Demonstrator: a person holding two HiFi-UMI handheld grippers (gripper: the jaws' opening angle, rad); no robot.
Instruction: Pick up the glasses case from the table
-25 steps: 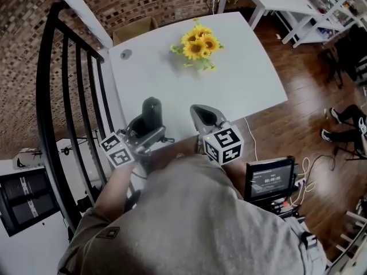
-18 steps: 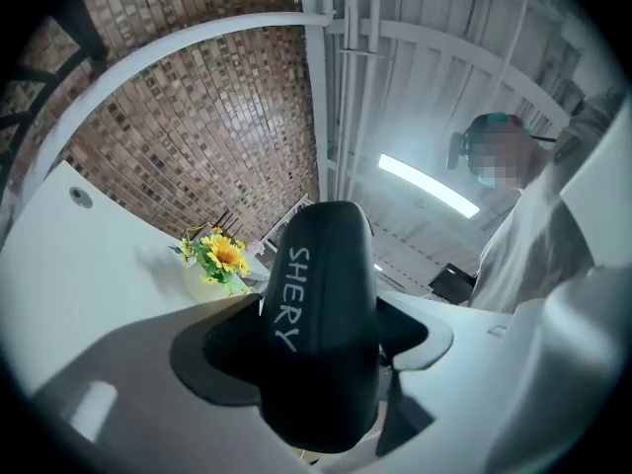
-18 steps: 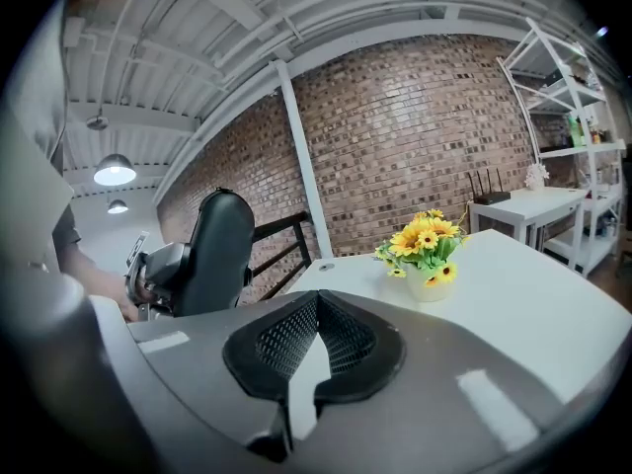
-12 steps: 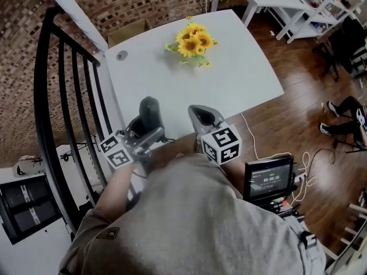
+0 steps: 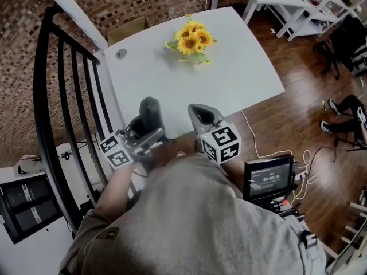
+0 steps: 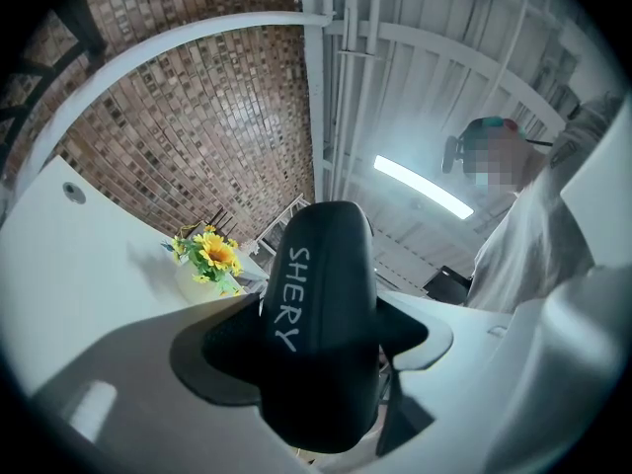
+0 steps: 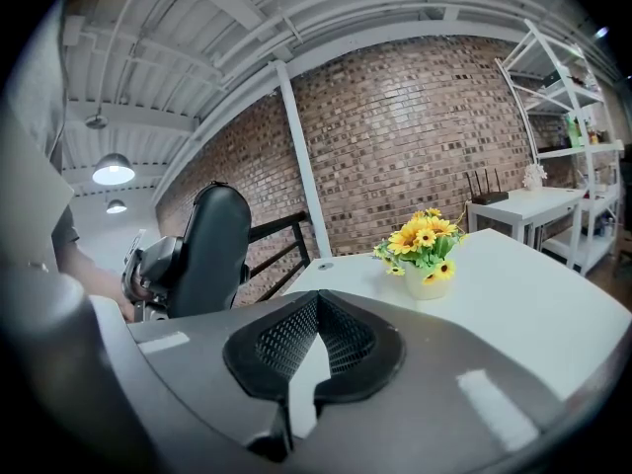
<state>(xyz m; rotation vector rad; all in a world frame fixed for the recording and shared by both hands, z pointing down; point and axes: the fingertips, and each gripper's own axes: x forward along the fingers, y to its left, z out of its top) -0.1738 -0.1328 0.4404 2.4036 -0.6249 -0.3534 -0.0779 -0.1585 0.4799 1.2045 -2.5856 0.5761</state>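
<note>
The glasses case (image 6: pixel 321 334) is black, rounded and marked "SHERY". My left gripper (image 6: pixel 318 354) is shut on it, with the case standing on end between the jaws and lifted off the white table (image 5: pixel 229 79). In the head view the case (image 5: pixel 150 110) sticks up from the left gripper (image 5: pixel 148 122) over the table's near edge. In the right gripper view the case (image 7: pixel 209 250) shows at the left, upright. My right gripper (image 5: pixel 202 116) is beside it on the right, shut and empty; its pads (image 7: pixel 281 349) meet with only a thin slit.
A small vase of sunflowers (image 5: pixel 191 42) stands at the far middle of the table, with a round grommet (image 5: pixel 121 53) near the far left corner. A black railing (image 5: pixel 63 96) runs along the left. A small monitor (image 5: pixel 269 179) sits low right over the wooden floor.
The head view has shifted slightly, so the table and flowers sit a little differently. Both grippers keep the same pose, and the case stays in the left one.
</note>
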